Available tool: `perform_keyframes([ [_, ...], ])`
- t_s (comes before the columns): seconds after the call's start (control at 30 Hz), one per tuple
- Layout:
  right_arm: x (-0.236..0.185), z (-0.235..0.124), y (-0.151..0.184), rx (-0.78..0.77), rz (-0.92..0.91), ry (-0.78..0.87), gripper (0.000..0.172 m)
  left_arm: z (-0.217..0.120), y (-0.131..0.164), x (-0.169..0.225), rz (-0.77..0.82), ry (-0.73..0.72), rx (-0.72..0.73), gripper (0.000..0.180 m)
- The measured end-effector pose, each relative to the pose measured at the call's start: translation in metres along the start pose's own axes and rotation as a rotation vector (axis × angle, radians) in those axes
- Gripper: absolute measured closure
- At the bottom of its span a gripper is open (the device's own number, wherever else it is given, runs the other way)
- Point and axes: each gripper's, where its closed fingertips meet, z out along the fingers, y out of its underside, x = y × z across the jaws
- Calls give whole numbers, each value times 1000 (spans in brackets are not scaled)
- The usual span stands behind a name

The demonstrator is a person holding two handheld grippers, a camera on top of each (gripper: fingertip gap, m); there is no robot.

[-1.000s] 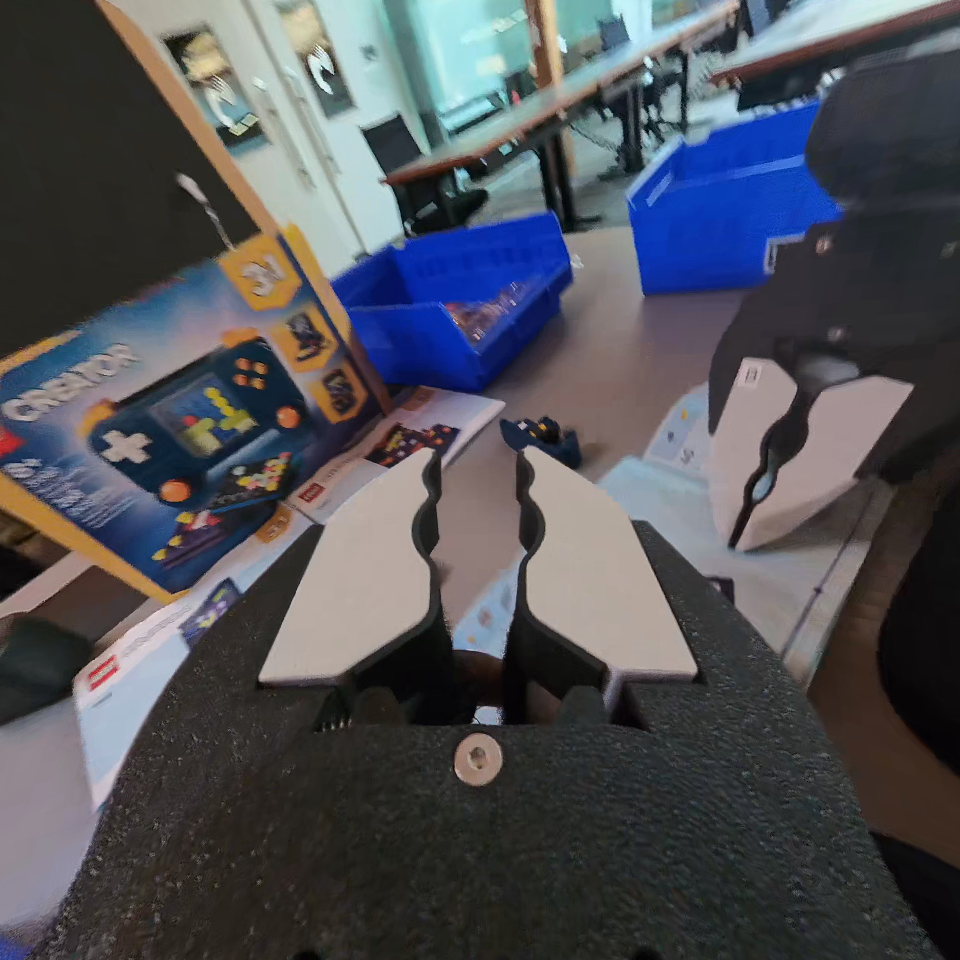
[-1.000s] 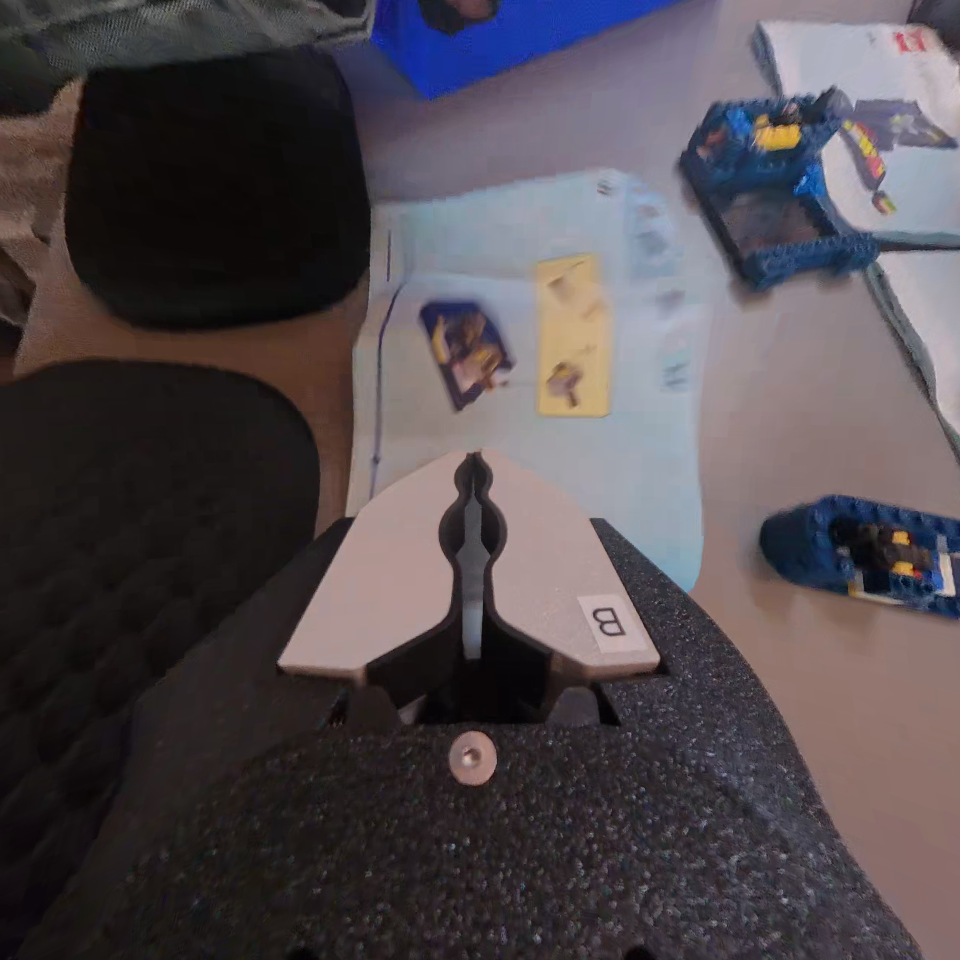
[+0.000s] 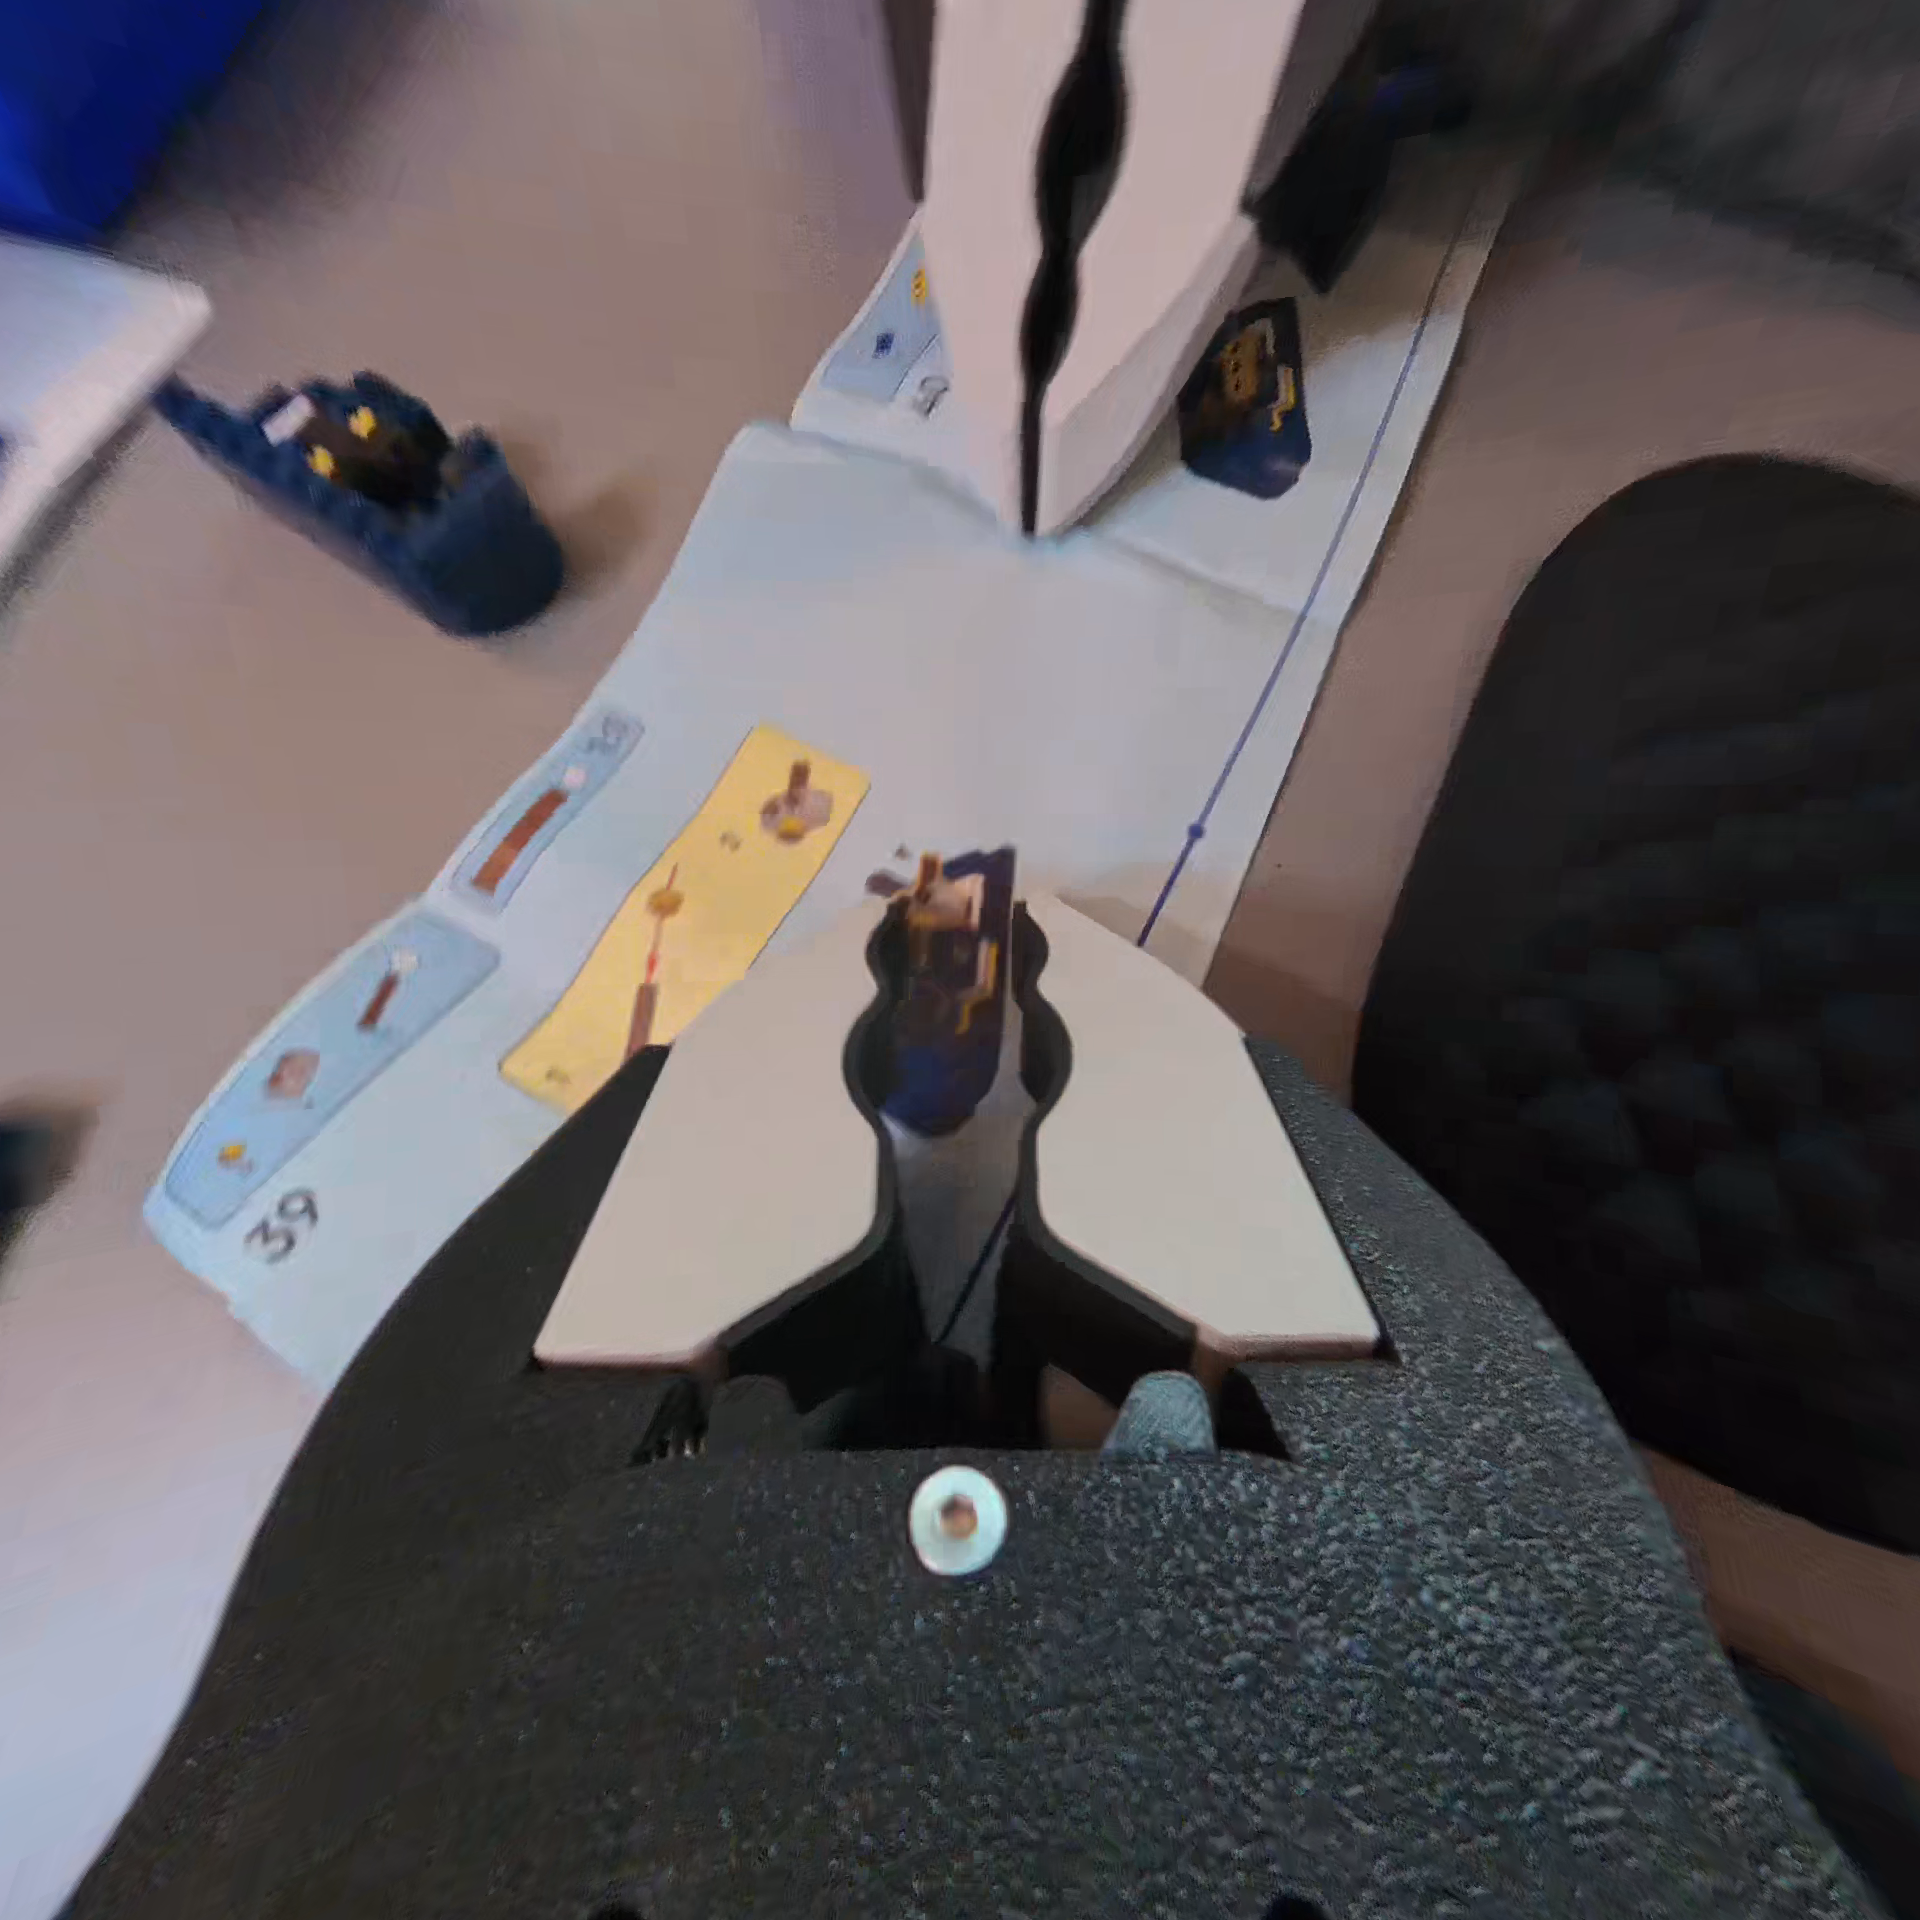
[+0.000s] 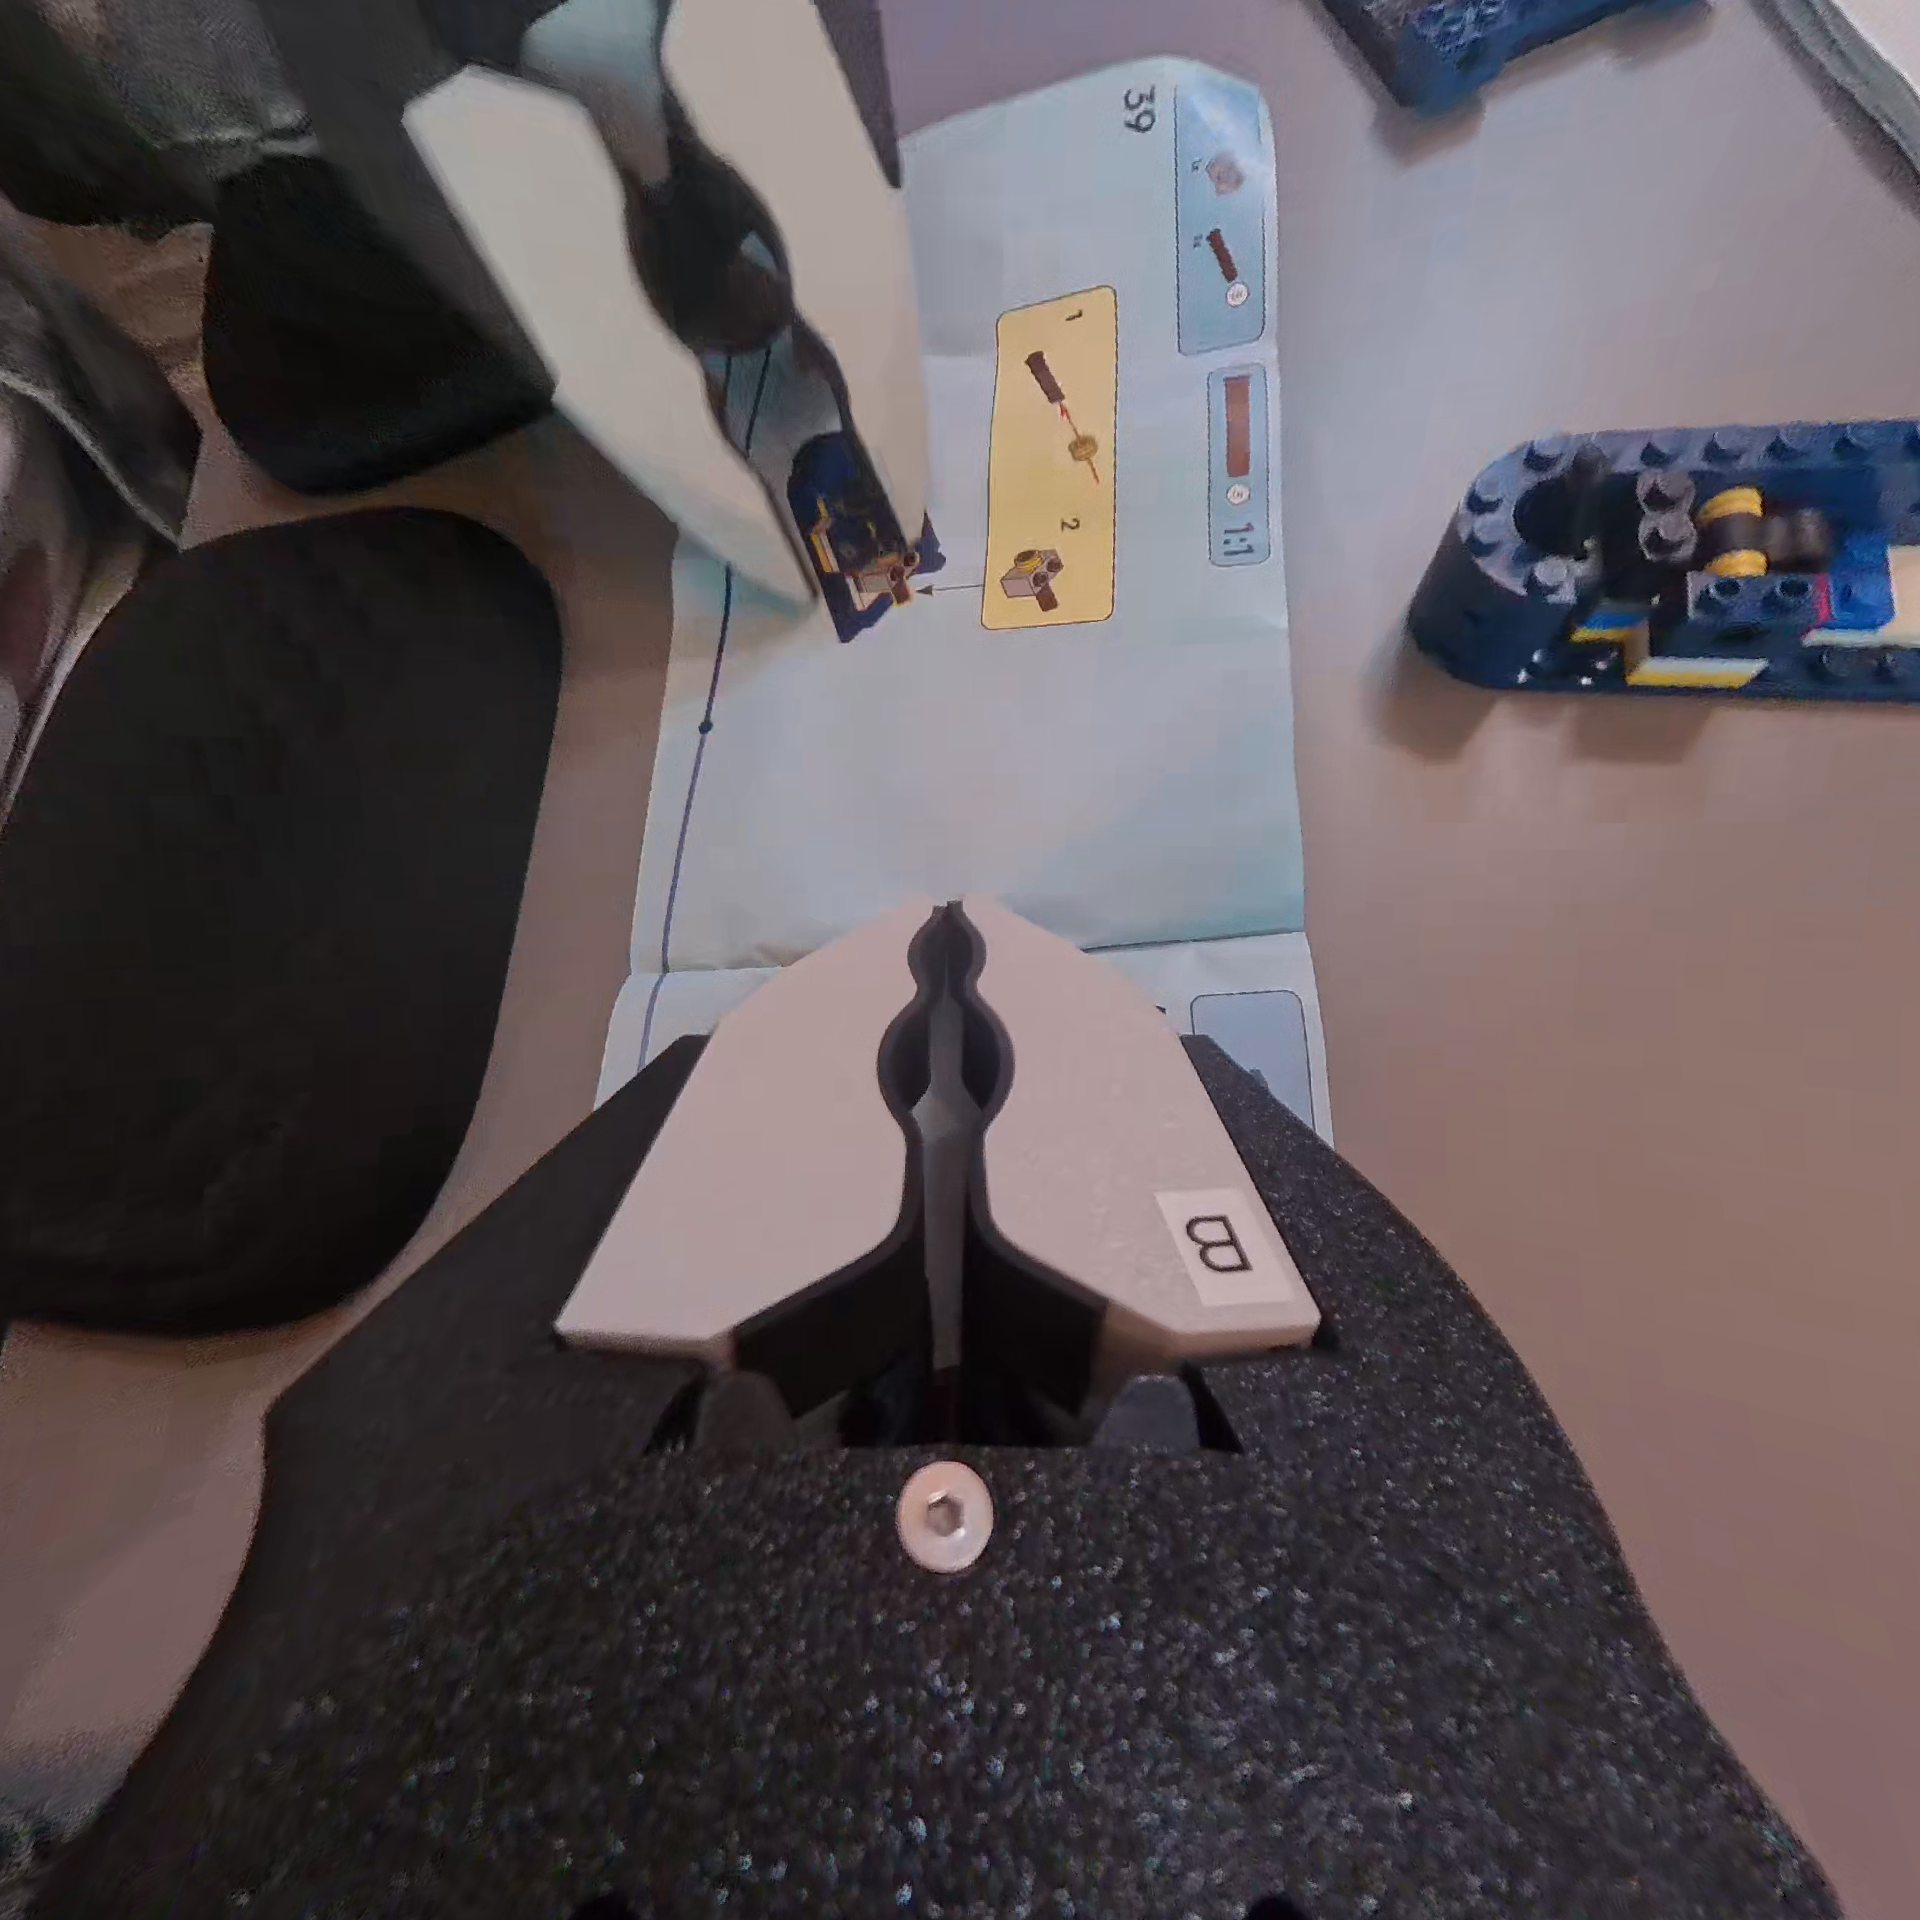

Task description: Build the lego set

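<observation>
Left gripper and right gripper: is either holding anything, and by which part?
Neither. The left gripper is open above the booklet; only a printed picture shows between its fingers. The right gripper is shut with nothing in it.

I see soft, even indoor light, faint shadows, motion blur in my left view, wide-angle edge bending.
</observation>
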Motion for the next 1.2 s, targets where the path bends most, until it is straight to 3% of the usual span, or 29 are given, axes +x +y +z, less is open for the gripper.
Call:
perform_keyframes([
  [0.1,0,-6,4,5,18,-29,172,-1,0,1,-57,71,1,162],
  [0.2,-7,-12,1,42,-32,-46,164,0,-1,2,96,-7,6,161],
  [0.27,-8,-21,-16,166,-110,8,158,-2,-8,-1,187,-79,39,156],
  [0.37,0,-47,-57,462,-177,138,148,-13,-26,-8,256,-171,137,151],
  [0.5,10,-113,-107,1049,-134,282,104,-53,-77,-7,363,-299,493,134],
  [0.57,15,-142,-110,1287,-18,261,102,-76,-96,1,422,-339,671,126],
  [0.6,18,-143,-109,1304,33,233,98,-80,-100,4,440,-346,705,122],
  [0.67,24,-130,-107,1218,45,258,90,-76,-99,3,439,-351,686,96],
  [0.77,27,-109,-107,1077,-111,433,78,-68,-99,4,415,-331,673,48],
  [0.8,26,-100,-107,1029,-162,461,73,-67,-100,9,427,-298,680,40],
  [0.87,26,-87,-105,962,-193,463,73,-77,-105,15,444,-295,717,48],
  [0.9,26,-85,-105,956,-192,466,73,-87,-110,21,453,-275,750,63],
  [1.0,26,-89,-104,980,-175,459,78,-135,-119,24,398,-297,781,84],
  [1.1,24,-93,-105,1006,-160,431,83,-196,-89,-5,318,-452,592,109],
  [1.2,19,-85,-105,982,-163,389,86,-245,-6,-38,18,-468,169,114],
])
